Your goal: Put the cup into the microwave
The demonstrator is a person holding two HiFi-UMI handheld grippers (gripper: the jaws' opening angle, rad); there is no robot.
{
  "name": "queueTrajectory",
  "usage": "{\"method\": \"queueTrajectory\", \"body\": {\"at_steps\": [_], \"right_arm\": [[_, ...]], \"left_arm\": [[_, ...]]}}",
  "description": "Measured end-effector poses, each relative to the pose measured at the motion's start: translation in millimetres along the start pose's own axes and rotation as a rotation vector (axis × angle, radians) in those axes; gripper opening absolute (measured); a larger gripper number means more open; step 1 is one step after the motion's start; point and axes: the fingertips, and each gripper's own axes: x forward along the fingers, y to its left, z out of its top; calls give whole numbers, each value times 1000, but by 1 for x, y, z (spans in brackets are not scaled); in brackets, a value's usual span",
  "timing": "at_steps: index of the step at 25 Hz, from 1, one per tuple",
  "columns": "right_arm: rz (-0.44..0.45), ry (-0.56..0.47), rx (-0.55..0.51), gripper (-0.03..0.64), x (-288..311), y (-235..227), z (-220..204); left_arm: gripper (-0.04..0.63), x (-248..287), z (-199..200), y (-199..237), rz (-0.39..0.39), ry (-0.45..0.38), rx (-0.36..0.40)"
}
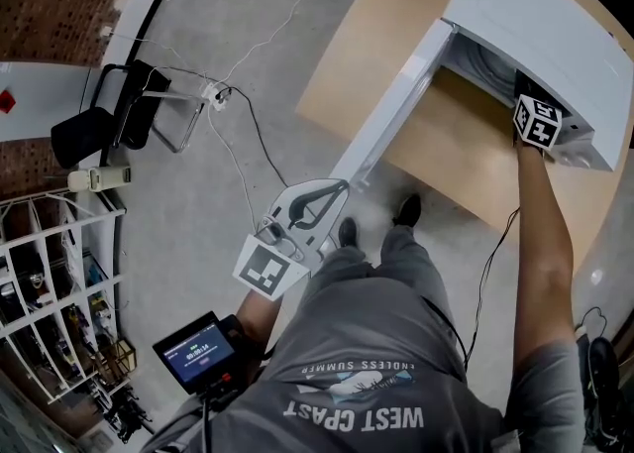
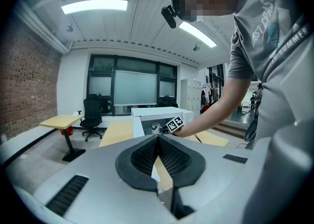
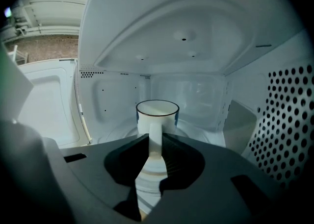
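Observation:
A white cup (image 3: 157, 112) with a dark rim stands upright inside the white microwave (image 1: 535, 15). My right gripper (image 3: 155, 137) is shut on its handle, deep in the cavity. In the head view only that gripper's marker cube (image 1: 537, 121) shows at the oven's mouth. The microwave door (image 1: 396, 104) hangs wide open to the left. My left gripper (image 1: 337, 188) is shut with nothing seen held, its tips close by the door's outer end; I cannot tell whether they touch it. In the left gripper view its jaws (image 2: 158, 138) meet, facing the microwave (image 2: 162, 115).
The microwave sits on a light wooden table (image 1: 396, 35). Cables and a power strip (image 1: 213, 96) lie on the grey floor, with a black chair (image 1: 109, 119) and a white shelf rack (image 1: 50, 273) at the left. The perforated wall (image 3: 284, 130) is near my right gripper.

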Motion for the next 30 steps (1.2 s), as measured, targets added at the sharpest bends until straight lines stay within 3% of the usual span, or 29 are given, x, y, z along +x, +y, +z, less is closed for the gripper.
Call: {"method": "queueTrajectory", "body": {"at_steps": [6,12,30], "right_arm": [[1,13,-11,74,-1,1,0],[3,23,-2,121,-6,1,-4],[-26,43,-23,123,-58,15,6]], "left_arm": [[20,-8,-1,1,7,-12,-2],[20,-17,-7,2,9,-19,2],[20,-54,-8,-2,-37,-61,37]]}}
